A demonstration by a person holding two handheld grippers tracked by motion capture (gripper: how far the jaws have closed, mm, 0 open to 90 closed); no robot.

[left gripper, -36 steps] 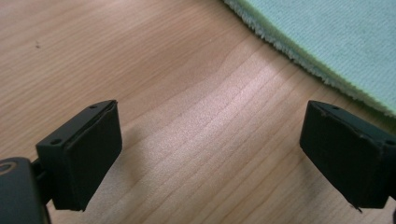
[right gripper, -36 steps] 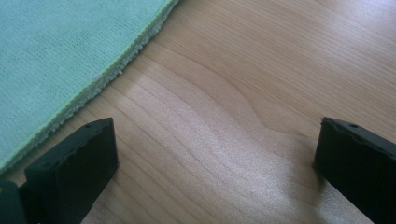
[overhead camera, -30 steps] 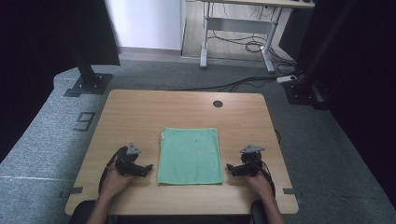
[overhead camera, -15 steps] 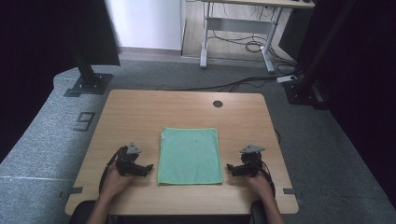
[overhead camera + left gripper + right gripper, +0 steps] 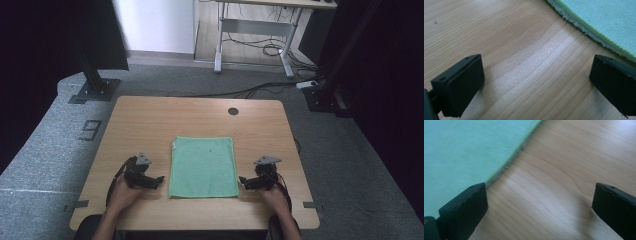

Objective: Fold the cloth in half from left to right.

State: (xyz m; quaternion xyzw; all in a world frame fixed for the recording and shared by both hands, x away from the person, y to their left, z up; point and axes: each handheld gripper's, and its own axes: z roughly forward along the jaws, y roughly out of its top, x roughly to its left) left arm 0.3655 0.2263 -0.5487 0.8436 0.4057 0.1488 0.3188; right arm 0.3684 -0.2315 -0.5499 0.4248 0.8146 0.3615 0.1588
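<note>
Both grippers, left (image 5: pixel 159 179) & right (image 5: pixel 241 180), jaws wide, flank green cloth (image 5: pixel 204 165) mid-frame on counter (image 5: pixel 150 120); low pinch may snag one layer only.

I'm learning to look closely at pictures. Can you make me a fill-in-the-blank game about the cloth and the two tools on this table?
1. The cloth lying flat on the table is coloured ____.
2. The cloth lies ____ the left tool and the right tool.
3. The jaws of both tools stand ____, with bare wood between them.
4. The small dark round hole is in the table's ____ edge, away from the person.

Missing words: green; between; open; far
</note>
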